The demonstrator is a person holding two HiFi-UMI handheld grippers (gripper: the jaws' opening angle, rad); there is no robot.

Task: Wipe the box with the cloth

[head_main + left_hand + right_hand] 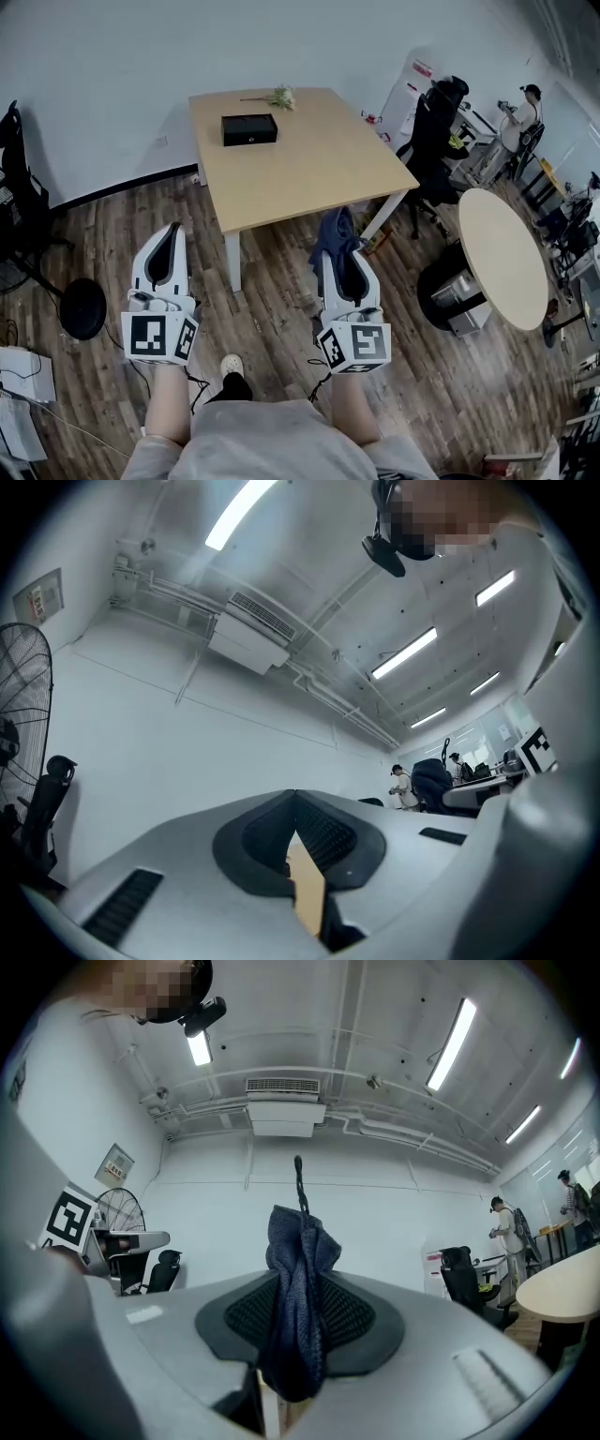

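A black box (249,128) lies on the far part of a light wooden table (300,173). Both grippers are held over the floor in front of the table, well short of the box. My right gripper (339,246) is shut on a dark blue cloth (336,234), which bunches up out of its jaws. In the right gripper view the cloth (297,1288) stands pinched between the two dark pads. My left gripper (170,242) is shut with nothing in it; in the left gripper view its pads (323,841) meet, with a sliver of table showing below.
A small sprig of flowers (280,97) lies at the table's far edge. A black office chair (436,127) and a round table (502,256) stand to the right, a fan base (82,307) to the left. A person (521,114) stands at the far right.
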